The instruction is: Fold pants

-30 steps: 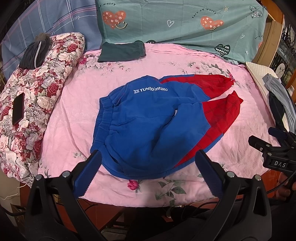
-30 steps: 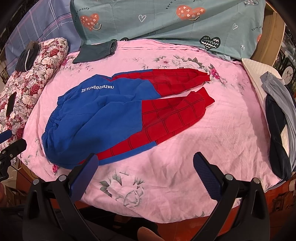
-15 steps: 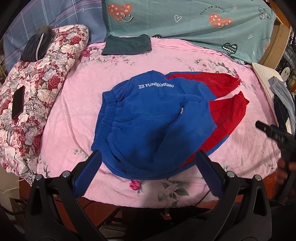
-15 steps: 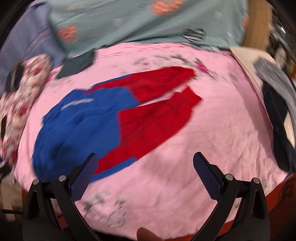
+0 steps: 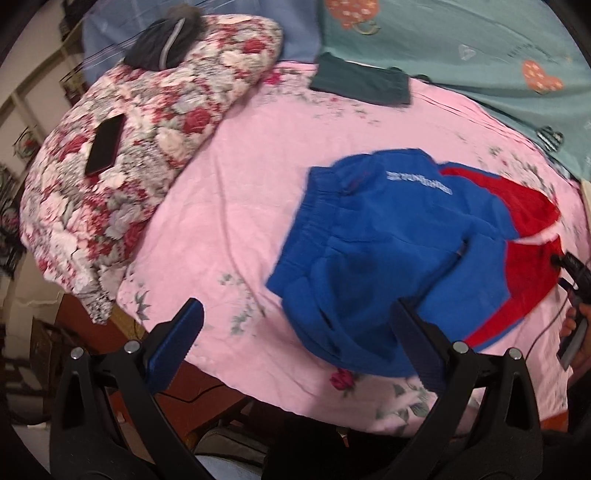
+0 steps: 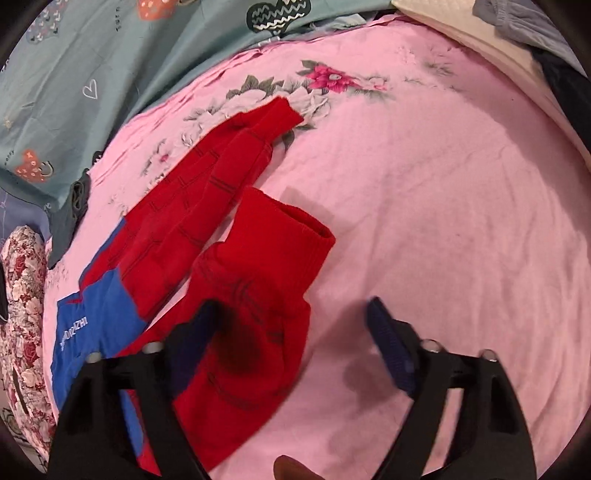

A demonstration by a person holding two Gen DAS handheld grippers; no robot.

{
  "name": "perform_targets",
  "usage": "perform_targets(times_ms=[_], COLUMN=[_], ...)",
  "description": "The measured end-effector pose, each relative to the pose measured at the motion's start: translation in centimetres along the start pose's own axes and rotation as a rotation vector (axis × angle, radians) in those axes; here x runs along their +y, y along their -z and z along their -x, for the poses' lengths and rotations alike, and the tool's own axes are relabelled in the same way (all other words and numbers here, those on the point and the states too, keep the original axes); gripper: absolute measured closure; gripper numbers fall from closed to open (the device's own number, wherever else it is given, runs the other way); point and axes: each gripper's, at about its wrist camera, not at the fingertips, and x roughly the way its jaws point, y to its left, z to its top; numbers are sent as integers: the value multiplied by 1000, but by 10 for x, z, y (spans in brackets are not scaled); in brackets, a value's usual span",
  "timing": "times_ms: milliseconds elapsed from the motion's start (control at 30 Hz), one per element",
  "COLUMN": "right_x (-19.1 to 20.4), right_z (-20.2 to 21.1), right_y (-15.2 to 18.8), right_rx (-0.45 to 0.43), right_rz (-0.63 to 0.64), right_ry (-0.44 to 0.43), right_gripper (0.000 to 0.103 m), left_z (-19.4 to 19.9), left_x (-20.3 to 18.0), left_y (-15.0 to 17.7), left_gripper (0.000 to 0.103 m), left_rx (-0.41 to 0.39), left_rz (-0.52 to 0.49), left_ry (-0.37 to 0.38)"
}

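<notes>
The blue and red pants (image 5: 369, 258) lie spread on the pink bed sheet (image 5: 240, 192), waistband to the left and red legs to the right. My left gripper (image 5: 295, 325) is open above the bed's near edge, its right finger over the blue seat and nothing between the fingers. In the left wrist view my right gripper (image 5: 570, 269) shows at the far right by the red legs. My right gripper (image 6: 293, 314) hovers low over the nearer red leg (image 6: 266, 258) just behind its cuff. Its jaws are closing, the left finger over the red cloth, the right over bare sheet.
A floral quilt (image 5: 147, 129) with a dark phone (image 5: 105, 144) and a dark cap (image 5: 162, 48) lies left. A folded dark green garment (image 5: 360, 83) sits at the back by a teal pillow (image 5: 461, 44). Grey clothes (image 6: 517, 18) lie far right.
My right gripper swept down and in toward the red leg cuffs and its jaws narrowed. My left gripper shifted left and rolled, so the pants now sit right of it.
</notes>
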Motion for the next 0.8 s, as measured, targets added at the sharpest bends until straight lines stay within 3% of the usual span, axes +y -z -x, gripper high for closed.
perform_targets(times_ms=[67,100,167,300,367,433,500,567,633,667,767,800], right_x=[9,11,6,-41,-71,-96,-112,-117,-101,-81,3,51], right_z=[0,6,22,88,101,94,89,107,132,144,154,151], right_y=[2,3,4,22,39,58,76,82,77,72,57,52], right_rx=[15,10,-6,-60,-31,60,155,154,101,58,2,-13], right_rz=[66,86,83,3,-39,-65,-101,-163,-194,-173,35,165], right_ry=[-29,-9,-27,15,68,99,163,186,207,178,113,91], right_gripper=[80,86,87,87,86,80,54,52,51,50,50,50], left_z=[-6,-9,-17,-38,-52,-69,-89,-100,-109,-115,-123,-126], left_x=[6,7,5,-7,-11,-15,-18,-16,-8,-1,9,12], left_y=[-9,-12,-20,-38,-44,-47,-47,-45,-40,-38,-30,-26], left_gripper=[2,2,2,2,2,2,2,2,2,2,2,2], left_rx=[-4,-6,-8,-14,-10,5,38,52,53,58,60,50], left_rz=[23,24,10,-35,-44,-50,-74,-96,-100,-95,-100,-125], left_ry=[-23,-29,-39,-41,-36,-28,-32,-29,-27,-13,43,64])
